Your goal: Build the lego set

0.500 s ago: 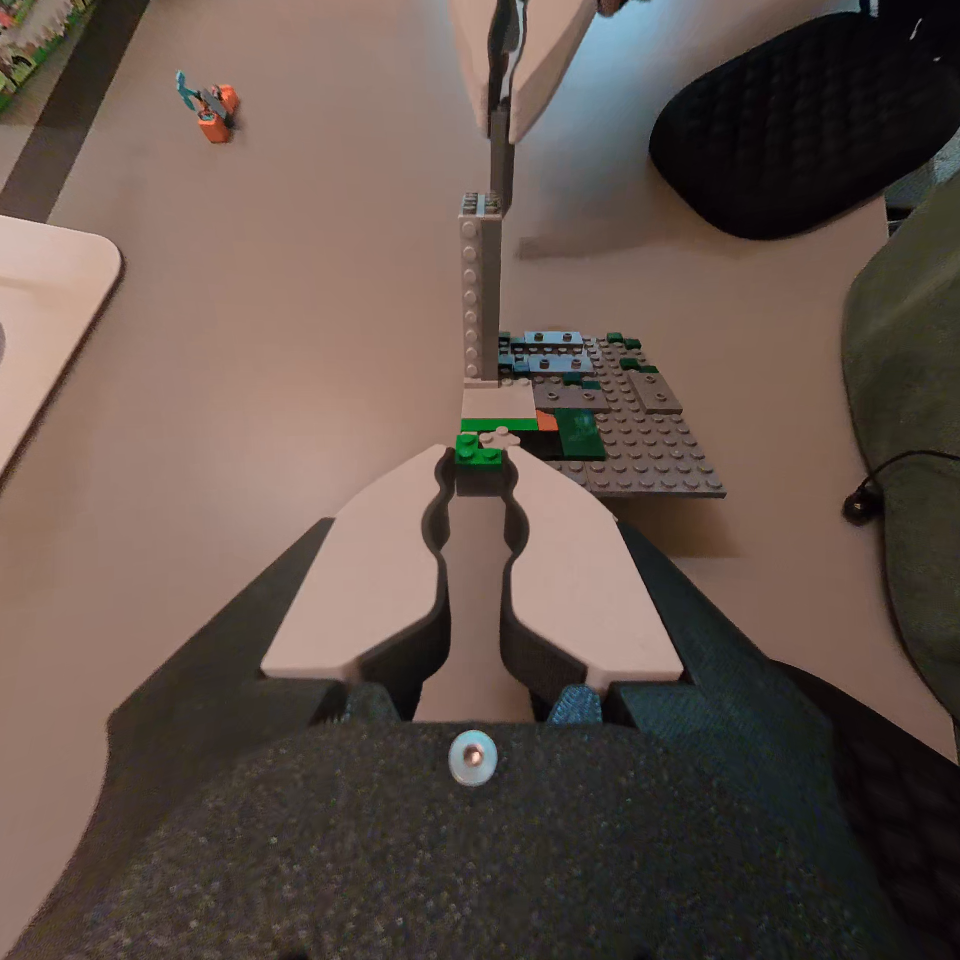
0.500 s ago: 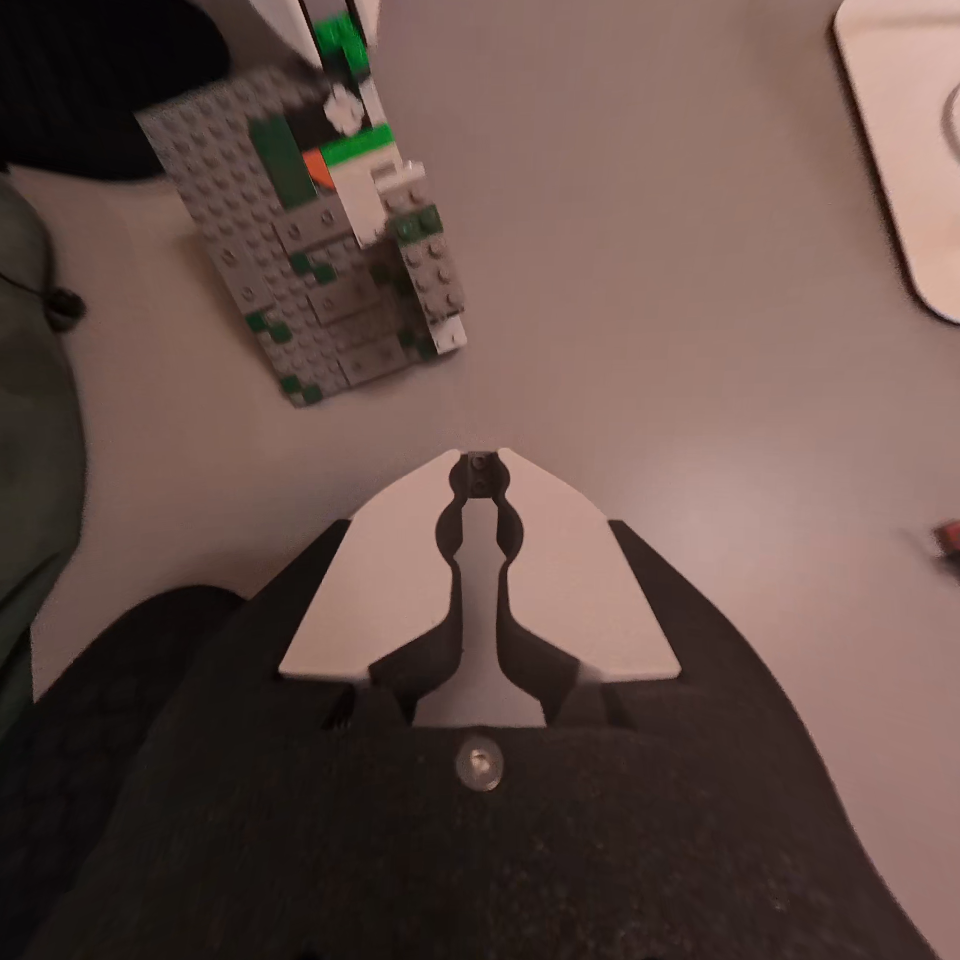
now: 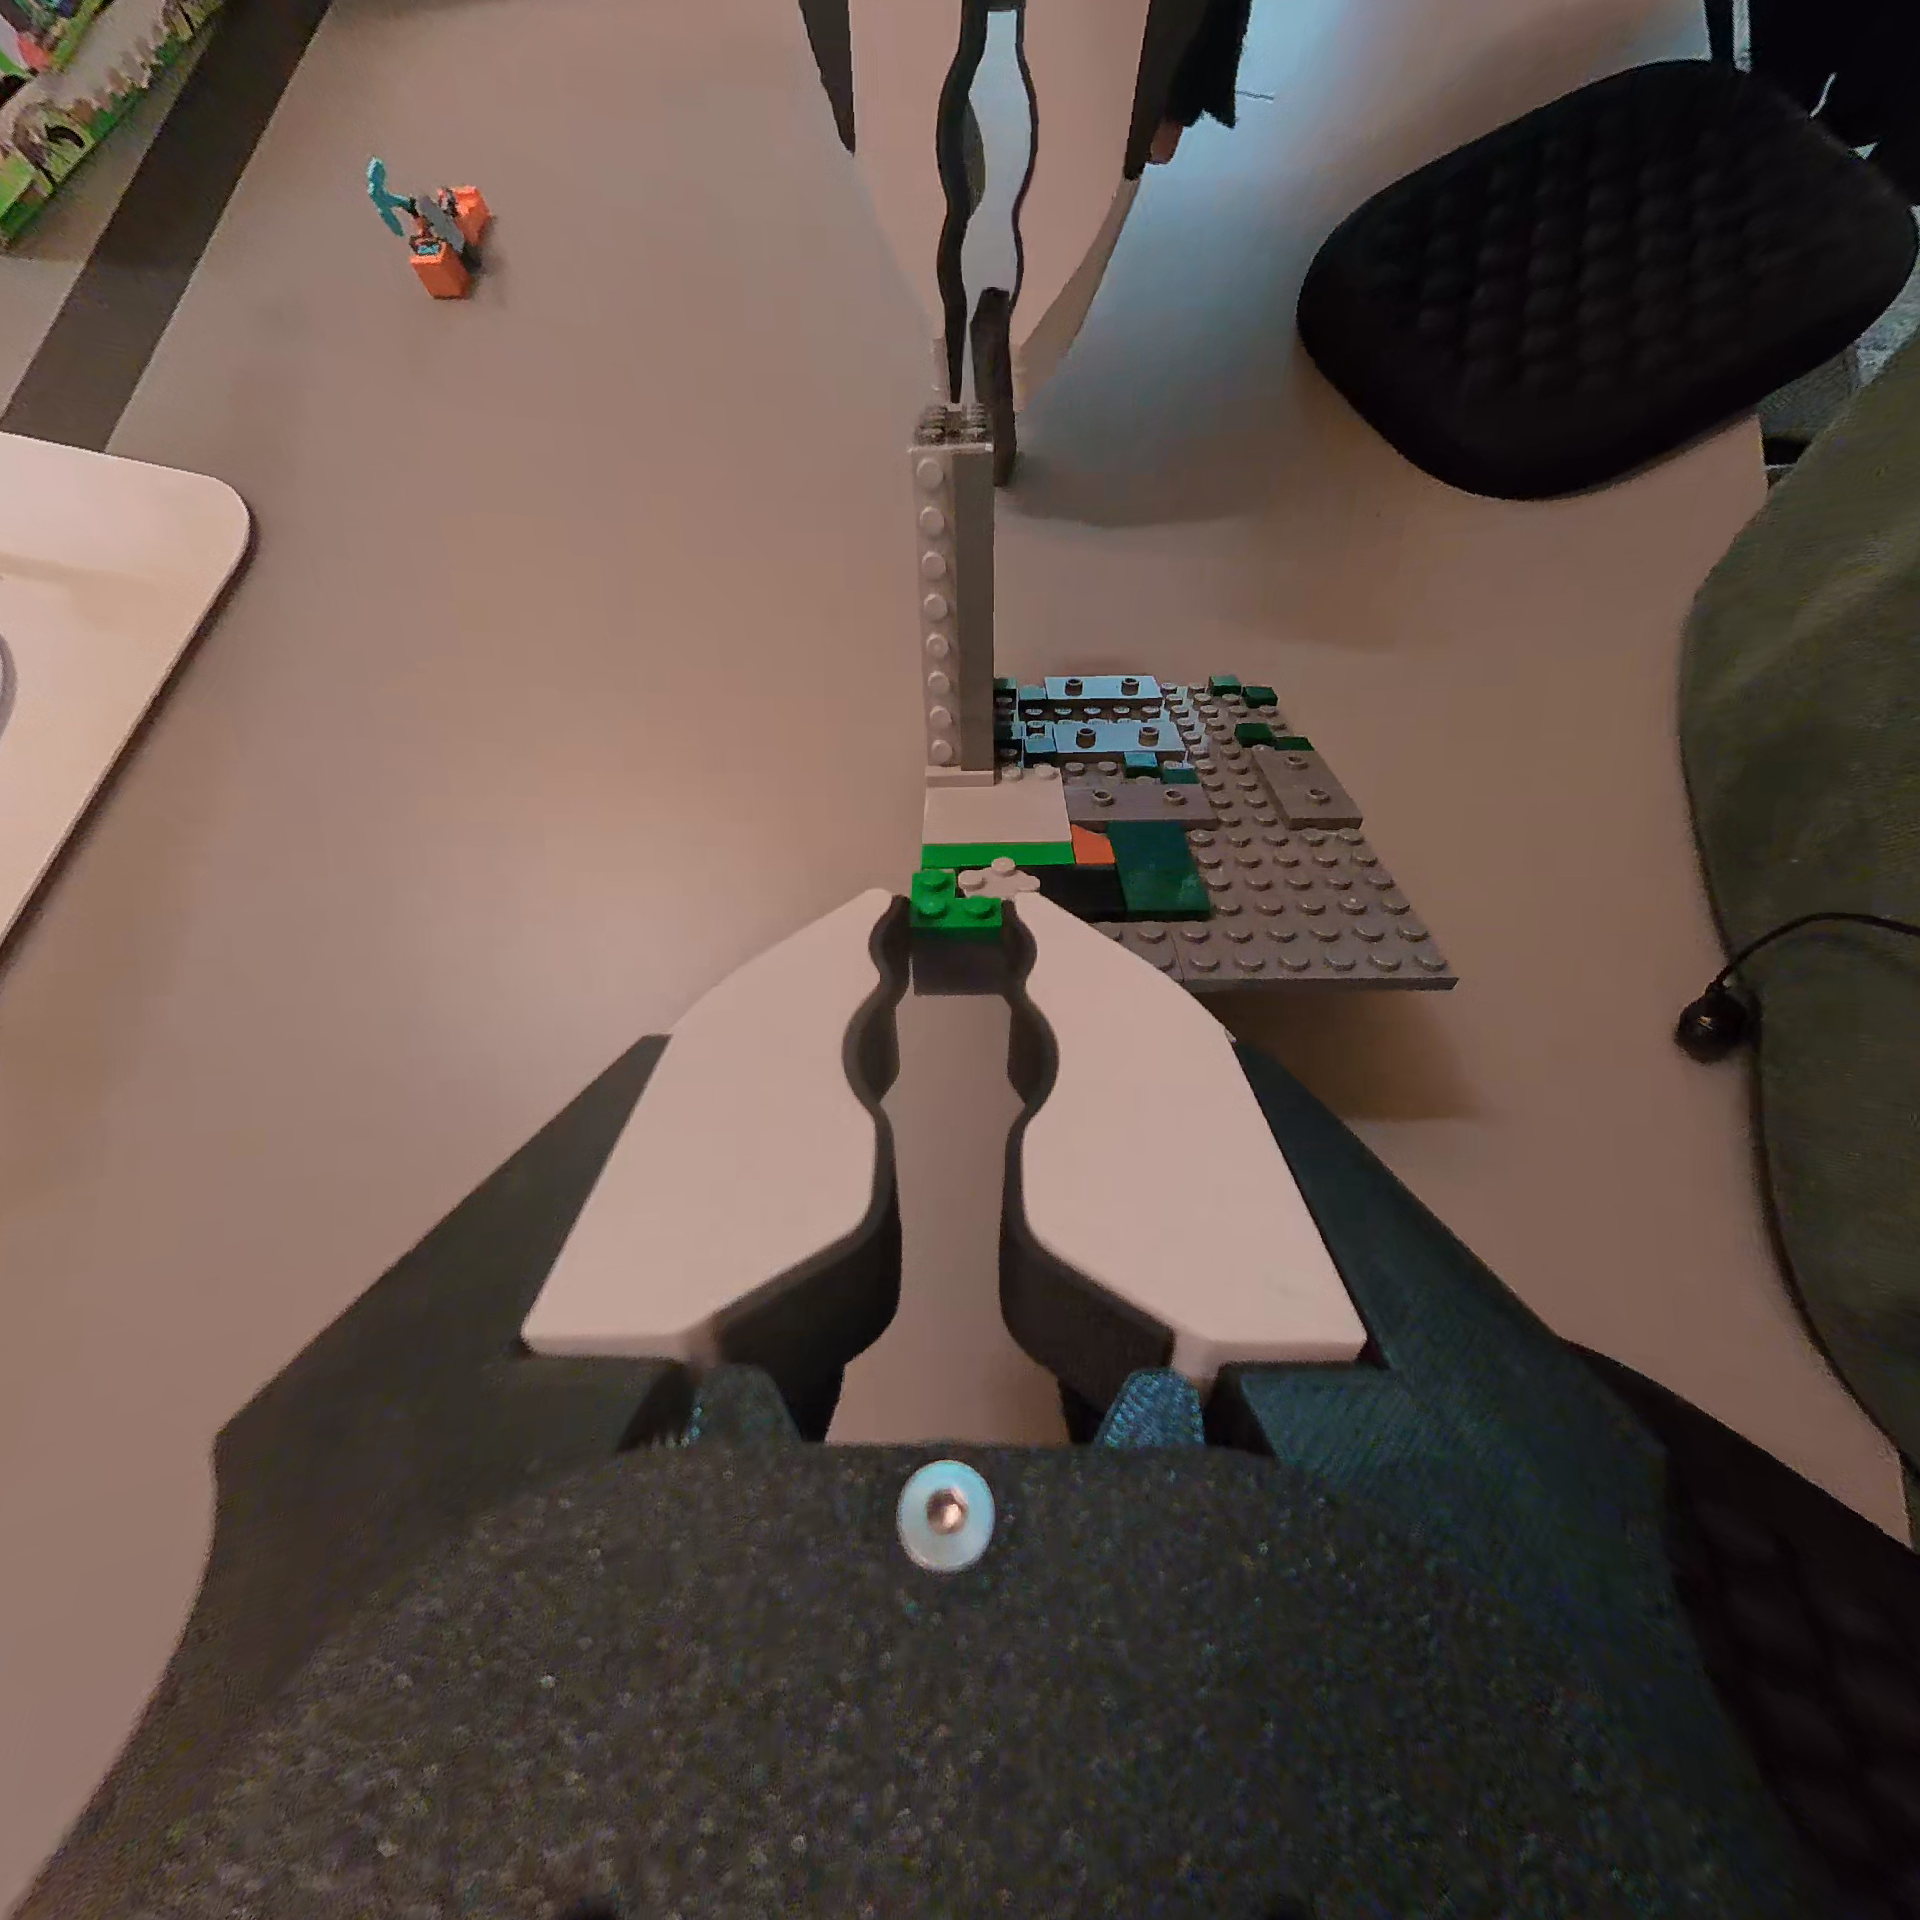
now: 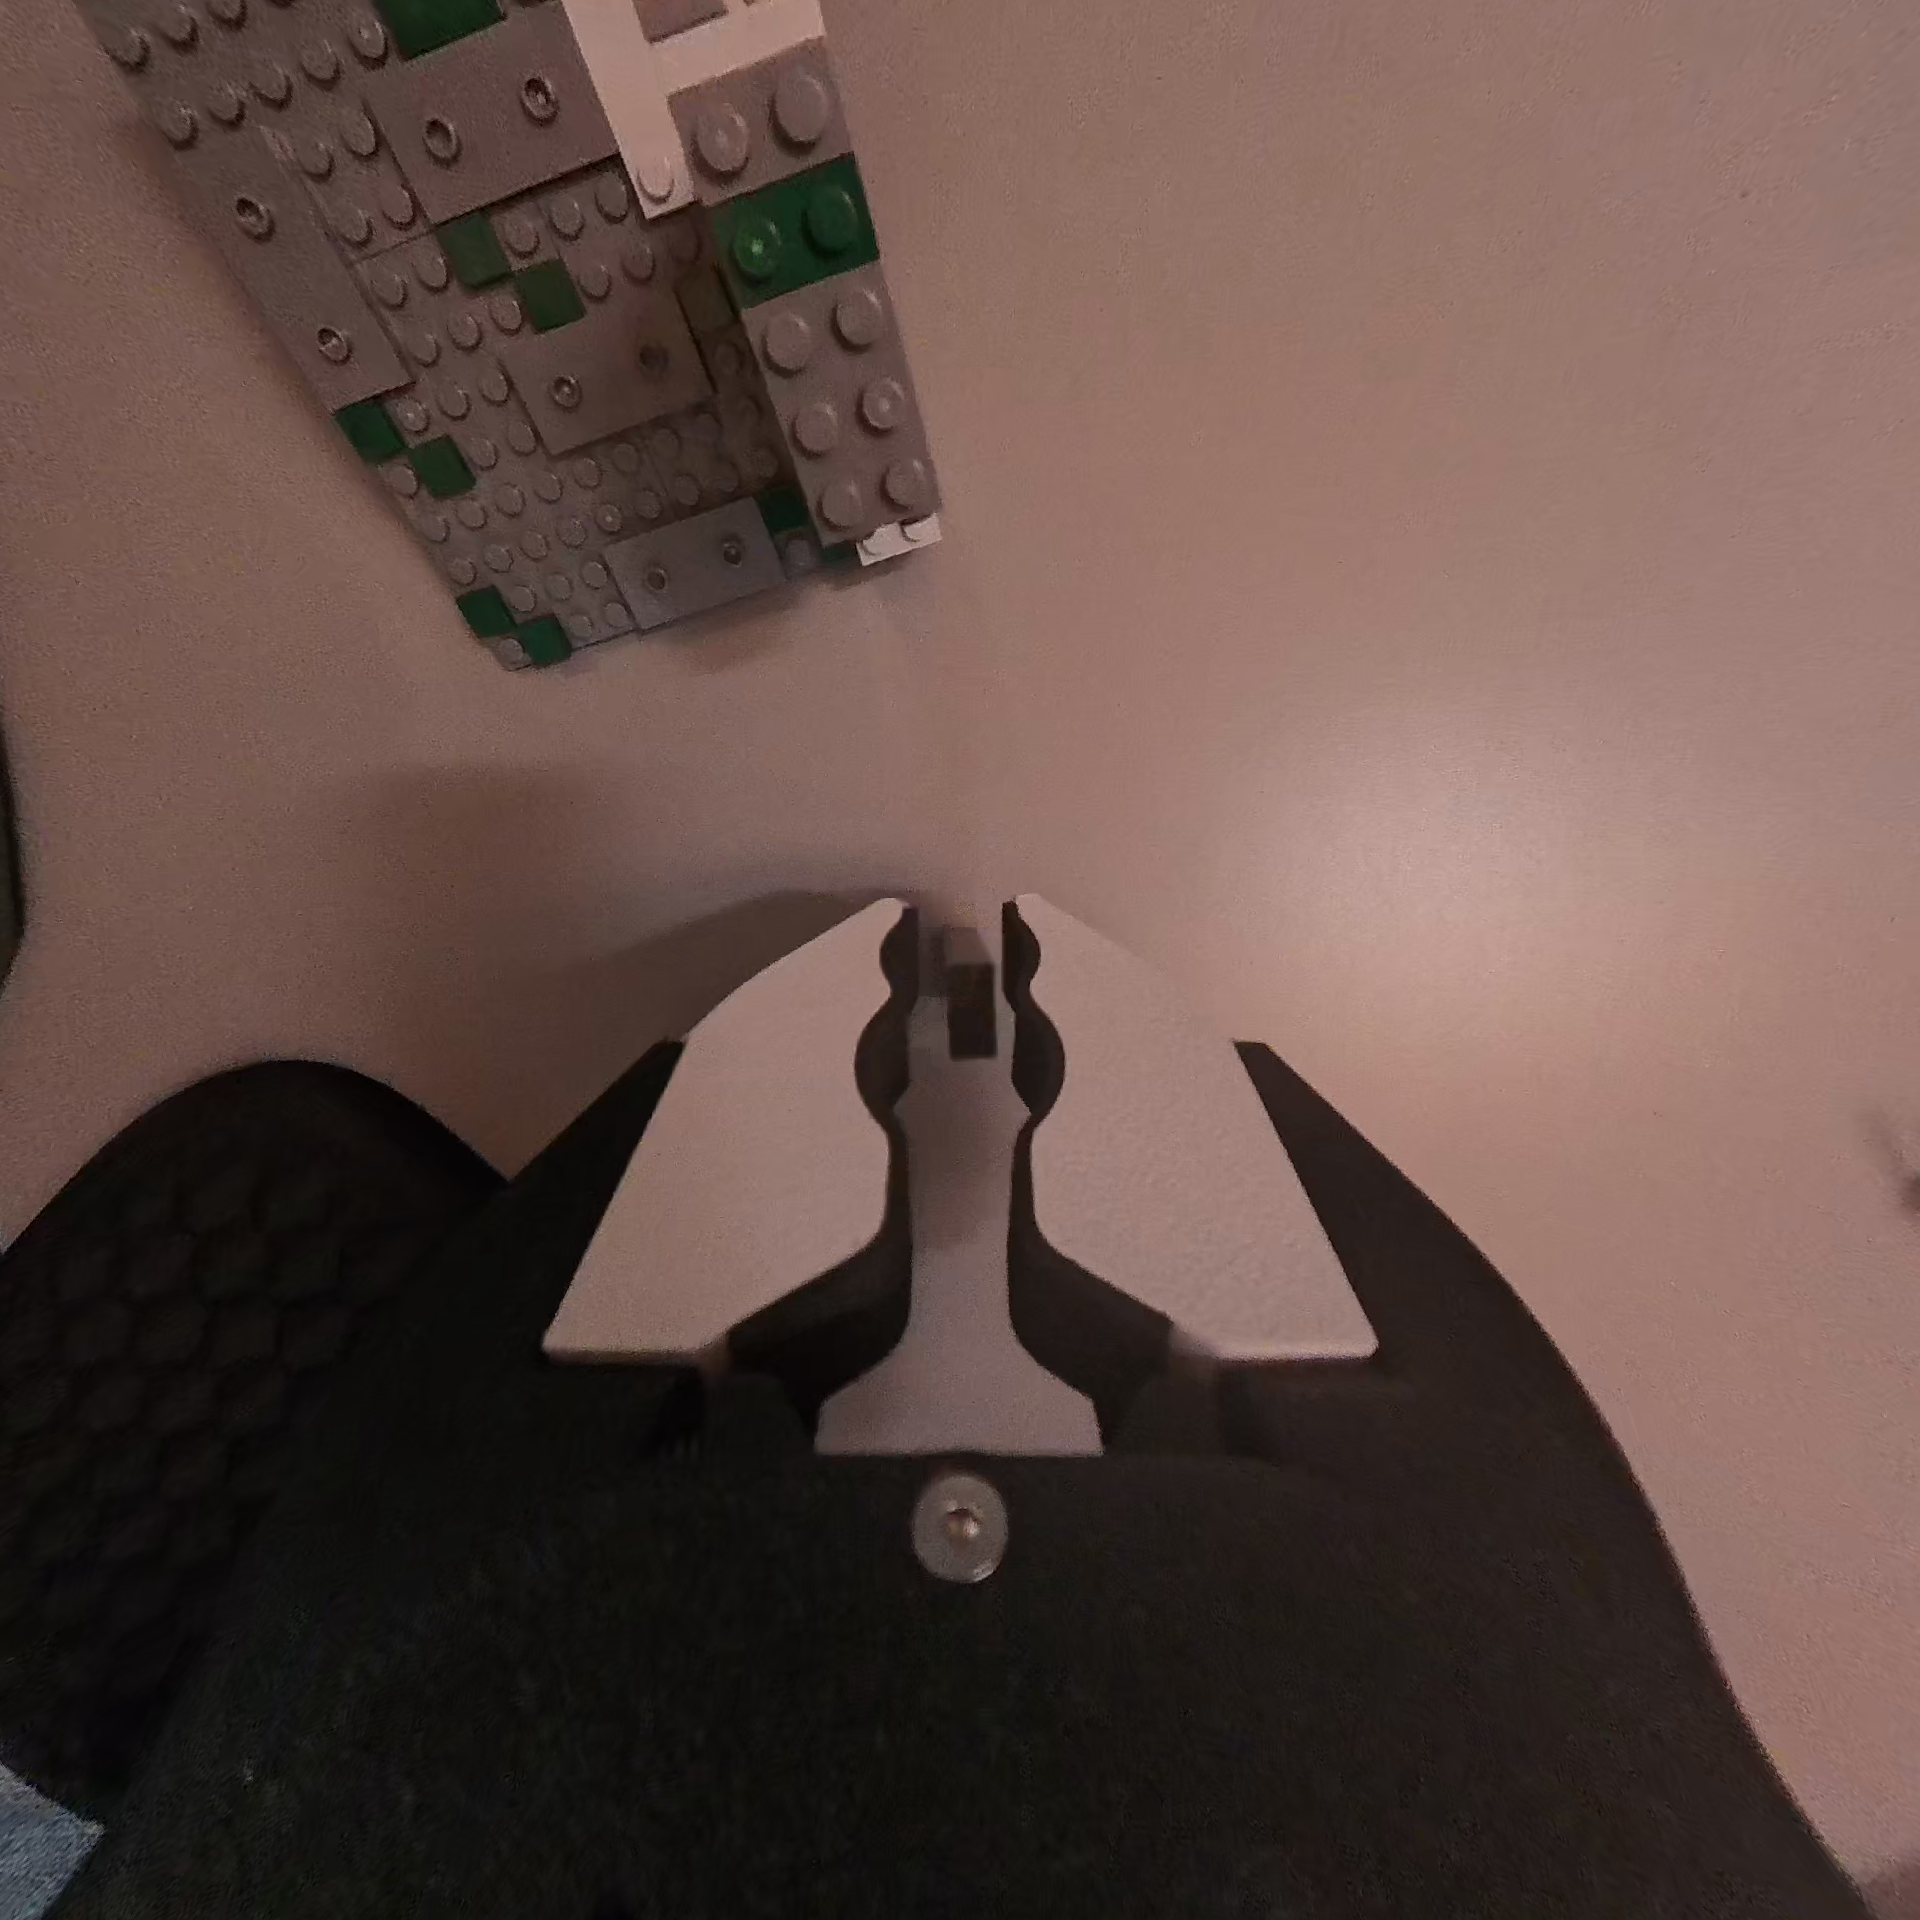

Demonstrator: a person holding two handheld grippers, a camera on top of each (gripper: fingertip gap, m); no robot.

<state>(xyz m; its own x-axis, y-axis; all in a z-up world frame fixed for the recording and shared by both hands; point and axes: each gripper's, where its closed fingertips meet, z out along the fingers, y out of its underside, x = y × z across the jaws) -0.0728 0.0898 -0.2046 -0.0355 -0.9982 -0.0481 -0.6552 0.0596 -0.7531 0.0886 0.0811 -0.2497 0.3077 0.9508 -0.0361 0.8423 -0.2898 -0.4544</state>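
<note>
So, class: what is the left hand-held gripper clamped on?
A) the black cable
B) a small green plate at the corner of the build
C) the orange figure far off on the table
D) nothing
B: the left hand-held gripper has its fingertips closed on the green plate at the build's near corner.

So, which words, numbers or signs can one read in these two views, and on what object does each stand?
None can be read.
The colourful printed box at the top left edge of the left wrist view bears print, but it is cropped and too small to read.
The lego build and the table show no writing in either view.
</note>
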